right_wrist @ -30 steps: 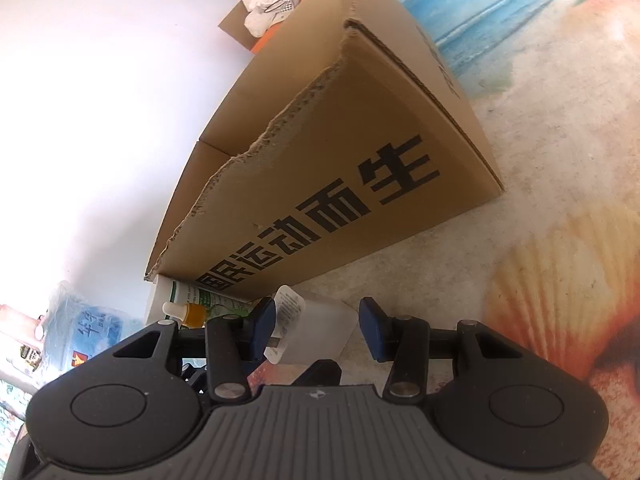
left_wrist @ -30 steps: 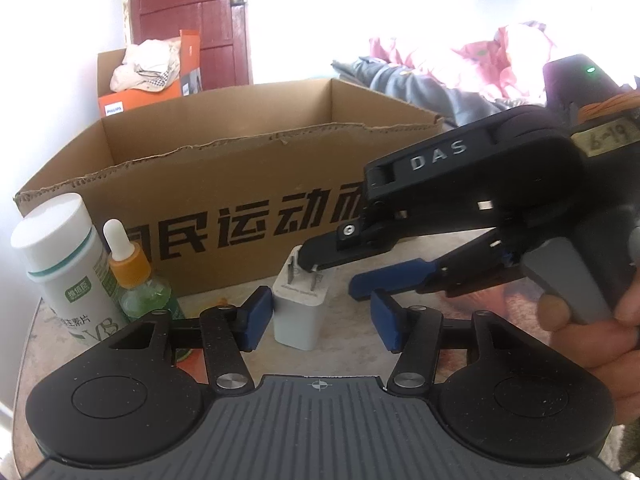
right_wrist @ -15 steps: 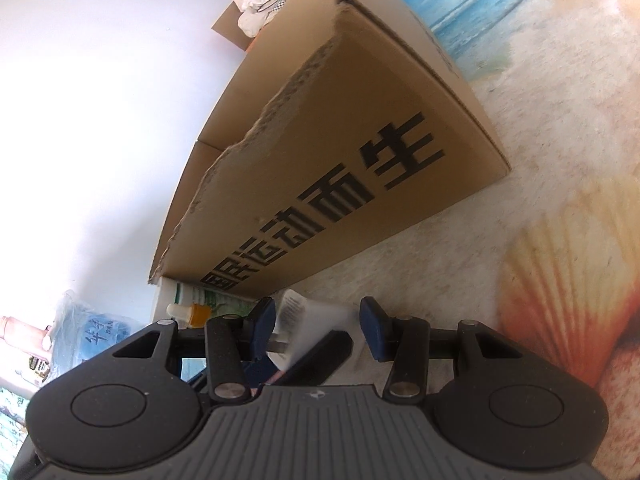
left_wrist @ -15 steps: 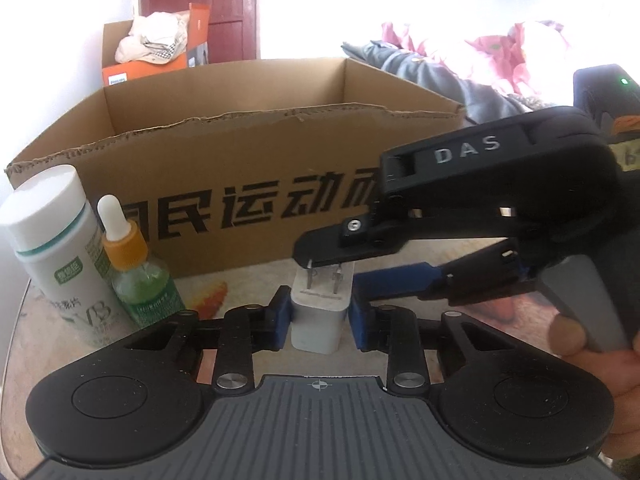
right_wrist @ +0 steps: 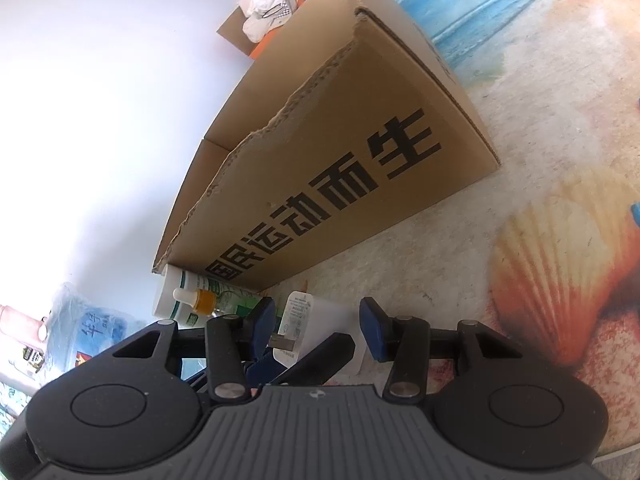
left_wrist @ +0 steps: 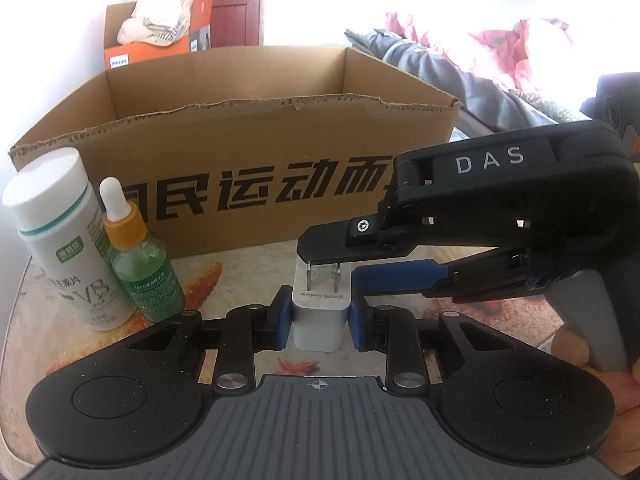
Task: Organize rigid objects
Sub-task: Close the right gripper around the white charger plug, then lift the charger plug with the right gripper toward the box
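Two hand-held grippers meet at the white charger (left_wrist: 318, 322) on the desk (left_wrist: 240, 256), near the cardboard box (left_wrist: 240, 152). Left hand-held gripper (left_wrist: 319, 324) pinches it; right hand-held gripper (right_wrist: 318, 326) stays spread around it. Next, lift it into the box

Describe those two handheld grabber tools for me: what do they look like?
Both are matte black plastic. The left gripper has a ribbed grey deck, two round discs and blue finger pads. The right gripper looks the same, with white "DAS" lettering and a grey trigger. No sleeve shows.
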Tool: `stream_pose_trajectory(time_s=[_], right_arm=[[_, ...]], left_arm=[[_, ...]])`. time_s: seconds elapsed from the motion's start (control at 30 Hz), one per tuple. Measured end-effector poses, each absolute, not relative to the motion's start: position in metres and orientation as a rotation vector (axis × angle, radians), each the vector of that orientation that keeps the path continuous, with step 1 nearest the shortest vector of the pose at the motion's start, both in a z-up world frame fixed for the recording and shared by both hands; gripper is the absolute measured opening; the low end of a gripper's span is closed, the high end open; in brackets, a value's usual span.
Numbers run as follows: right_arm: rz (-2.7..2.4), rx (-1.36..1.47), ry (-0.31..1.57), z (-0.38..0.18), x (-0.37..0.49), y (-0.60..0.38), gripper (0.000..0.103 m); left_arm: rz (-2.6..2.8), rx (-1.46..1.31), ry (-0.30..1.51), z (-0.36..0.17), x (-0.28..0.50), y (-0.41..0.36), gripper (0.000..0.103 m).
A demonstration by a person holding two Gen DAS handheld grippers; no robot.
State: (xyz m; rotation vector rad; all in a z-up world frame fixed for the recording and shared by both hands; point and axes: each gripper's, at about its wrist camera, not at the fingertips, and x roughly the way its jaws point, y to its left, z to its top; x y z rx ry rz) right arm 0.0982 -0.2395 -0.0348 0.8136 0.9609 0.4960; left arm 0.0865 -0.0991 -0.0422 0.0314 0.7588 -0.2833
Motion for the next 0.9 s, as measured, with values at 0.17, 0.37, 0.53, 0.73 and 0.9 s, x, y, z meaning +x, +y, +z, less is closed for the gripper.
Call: stream_pose_trajectory(time_s=[0.17,0.37,0.53,0.73,0.9], right_arm=[[0.493,0.832,0.964,-0.0385,0.0998,-0.2392,0.049],[0.487,0.831,0.968,-0.0377,0.0989,-0.2411,0.049],[0.493,0.833,0.969,-0.0390,0.1006,-0.2400,0.050],[0.494,0.830,0.960,-0.0382,0.0995,-0.2402,0.049],[0.495,0.821,0.959,-0.0359,0.0995,-0.2388,0.049]], left_arm=[[-0.280,0.068,0.765,-0.0438,0.0892,-0.1048,0.027],[-0.277,0.059,0.778,-0.0454,0.0948,-0.1075,0.028],[-0.272,0.052,0.778,-0.0471,0.0948,-0.1073,0.027],[-0.270,0.054,0.777,-0.0468,0.0936,-0.1072,0.027],[-0.269,0.056,0.773,-0.0450,0.0918,-0.1072,0.026]])
